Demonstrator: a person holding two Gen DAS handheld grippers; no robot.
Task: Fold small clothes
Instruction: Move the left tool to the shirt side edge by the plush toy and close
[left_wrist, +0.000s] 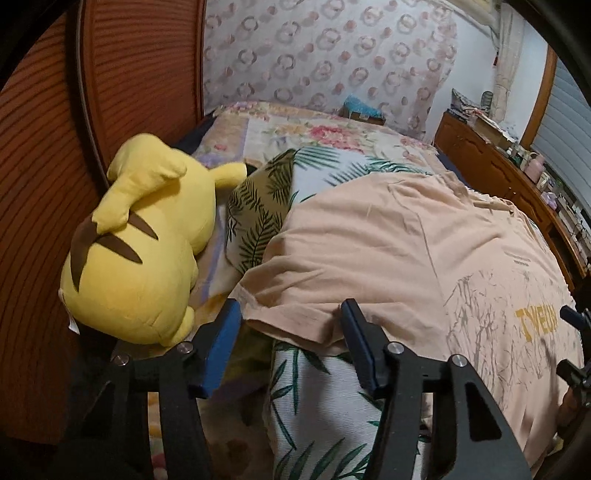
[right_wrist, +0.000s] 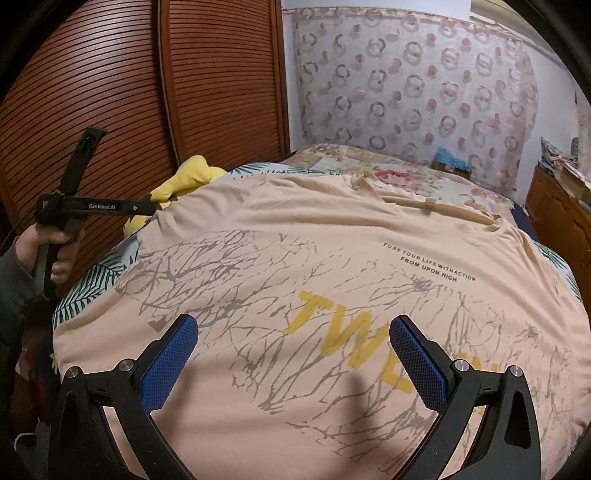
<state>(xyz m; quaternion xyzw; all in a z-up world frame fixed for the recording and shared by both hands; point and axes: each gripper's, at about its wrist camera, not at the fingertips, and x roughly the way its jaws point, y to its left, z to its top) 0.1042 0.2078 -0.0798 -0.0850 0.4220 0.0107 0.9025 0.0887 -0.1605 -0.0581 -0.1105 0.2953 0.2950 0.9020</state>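
A peach T-shirt (left_wrist: 369, 240) (right_wrist: 332, 240) with a grey branch print and yellow letters lies spread face up on the bed. Its left sleeve hem (left_wrist: 291, 325) lies between the fingers of my left gripper (left_wrist: 291, 310), whose jaws stand apart around it, not pressed together. From the right wrist view, the left gripper (right_wrist: 146, 208) reaches that sleeve corner, held by a person's hand (right_wrist: 55, 251). My right gripper (right_wrist: 293, 325) hovers open over the shirt's printed front with nothing between its blue pads (right_wrist: 166, 365).
A yellow plush toy (left_wrist: 140, 240) (right_wrist: 188, 177) lies left of the sleeve, against a louvred wooden door (left_wrist: 48, 155). A leaf-print quilt (left_wrist: 258, 206) lies under the shirt on a floral sheet (left_wrist: 314, 133). A cluttered wooden dresser (left_wrist: 498, 166) lines the right side.
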